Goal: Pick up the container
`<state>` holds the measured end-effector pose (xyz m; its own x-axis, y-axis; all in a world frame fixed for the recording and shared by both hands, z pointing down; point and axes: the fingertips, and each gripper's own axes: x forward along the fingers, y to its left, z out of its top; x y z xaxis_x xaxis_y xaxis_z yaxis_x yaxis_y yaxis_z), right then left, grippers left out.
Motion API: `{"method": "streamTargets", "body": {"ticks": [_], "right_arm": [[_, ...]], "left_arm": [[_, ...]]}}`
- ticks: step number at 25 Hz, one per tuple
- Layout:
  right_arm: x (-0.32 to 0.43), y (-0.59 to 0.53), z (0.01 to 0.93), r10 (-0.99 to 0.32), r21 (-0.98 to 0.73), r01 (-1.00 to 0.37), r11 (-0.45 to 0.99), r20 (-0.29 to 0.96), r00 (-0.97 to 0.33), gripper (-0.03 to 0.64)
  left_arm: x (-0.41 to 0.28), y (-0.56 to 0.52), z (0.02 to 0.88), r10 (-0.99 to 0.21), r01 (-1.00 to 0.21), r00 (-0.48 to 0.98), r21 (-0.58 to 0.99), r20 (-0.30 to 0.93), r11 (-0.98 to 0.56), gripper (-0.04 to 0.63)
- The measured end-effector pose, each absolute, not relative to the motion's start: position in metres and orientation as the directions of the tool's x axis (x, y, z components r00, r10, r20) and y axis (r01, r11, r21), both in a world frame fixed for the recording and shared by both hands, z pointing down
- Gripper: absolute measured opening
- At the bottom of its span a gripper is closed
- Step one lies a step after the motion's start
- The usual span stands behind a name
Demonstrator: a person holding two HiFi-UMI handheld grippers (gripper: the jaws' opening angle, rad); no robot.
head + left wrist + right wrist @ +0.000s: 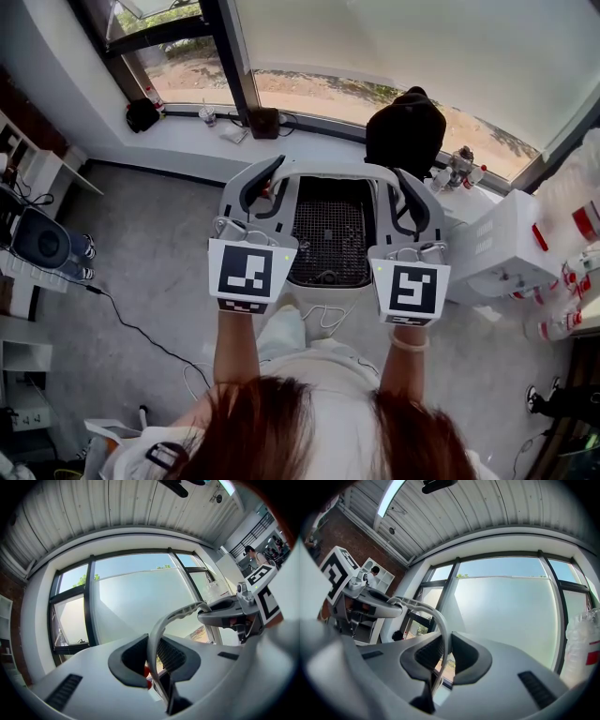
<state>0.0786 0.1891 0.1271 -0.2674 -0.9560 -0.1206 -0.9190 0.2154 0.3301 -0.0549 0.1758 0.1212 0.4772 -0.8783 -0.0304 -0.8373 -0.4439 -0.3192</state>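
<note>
The container [327, 239] is a dark mesh basket with a white arched handle [328, 170], and it hangs in the air in front of the person, above the grey floor. My left gripper [262, 190] is shut on the handle's left end and my right gripper [410, 202] on its right end. In the left gripper view the white handle [158, 629] runs up from between the dark pads of the left gripper [152, 660] toward the right gripper [233, 616]. In the right gripper view the handle [443, 629] is pinched by the right gripper [442, 657].
A black bag [405, 131] sits on the windowsill behind the container. A white unit [506, 248] and several red-capped bottles [570, 274] stand at the right. A round grey device [41, 240] and a cable [131, 330] lie on the floor at the left.
</note>
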Motion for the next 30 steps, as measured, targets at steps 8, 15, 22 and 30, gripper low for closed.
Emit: {"method": "streamTargets", "body": {"ticks": [8,15,22,30], "right_arm": [[0.085,0.203,0.129,-0.955,0.329,-0.919,0.218,-0.121,-0.27,0.061],[0.089,0.21,0.13,-0.956,0.321,-0.921,0.221,-0.117,-0.27,0.061],[0.1,0.22,0.127,-0.957,0.315,-0.926,0.209,-0.13,-0.26,0.061],[0.118,0.23,0.13,-0.966,0.319,-0.932,0.169,-0.134,-0.221,0.061]], "left_arm": [[-0.049,0.191,0.124,-0.88,-0.835,0.475,-0.325,-0.022,-0.444,0.063],[-0.044,0.197,0.122,-0.88,-0.833,0.474,-0.336,-0.02,-0.44,0.063],[-0.034,0.205,0.118,-0.874,-0.831,0.485,-0.331,-0.035,-0.447,0.063],[-0.015,0.21,0.121,-0.853,-0.813,0.52,-0.33,-0.042,-0.48,0.063]]}}
